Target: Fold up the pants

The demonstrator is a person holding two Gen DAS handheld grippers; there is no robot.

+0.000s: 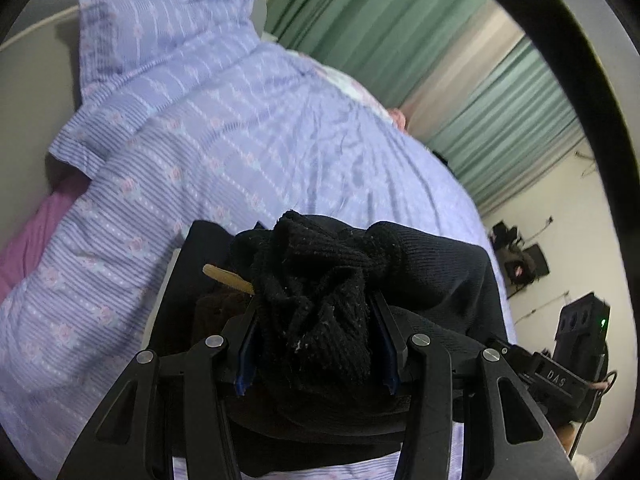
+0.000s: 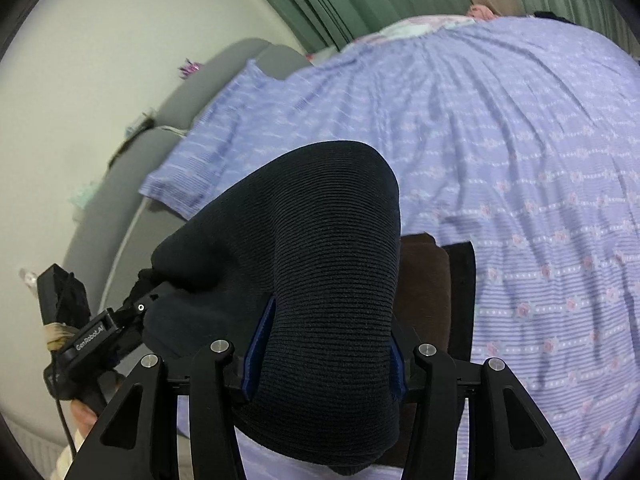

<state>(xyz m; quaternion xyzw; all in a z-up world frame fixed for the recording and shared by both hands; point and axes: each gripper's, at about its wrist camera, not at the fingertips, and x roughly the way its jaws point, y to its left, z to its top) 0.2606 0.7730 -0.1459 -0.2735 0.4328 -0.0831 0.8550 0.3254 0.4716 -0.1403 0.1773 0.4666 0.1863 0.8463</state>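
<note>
Around you spreads the lilac floral bedspread (image 1: pixel 248 152), with green curtains (image 1: pixel 400 28) behind and a brown folded garment (image 2: pixel 424 280) just beside your grip. Your left gripper (image 1: pixel 316 344) pinches a bunched wad of the black knit pants (image 1: pixel 320 300); your right gripper (image 2: pixel 326 356) clamps a smooth fold of them, draped over its fingers.
</note>
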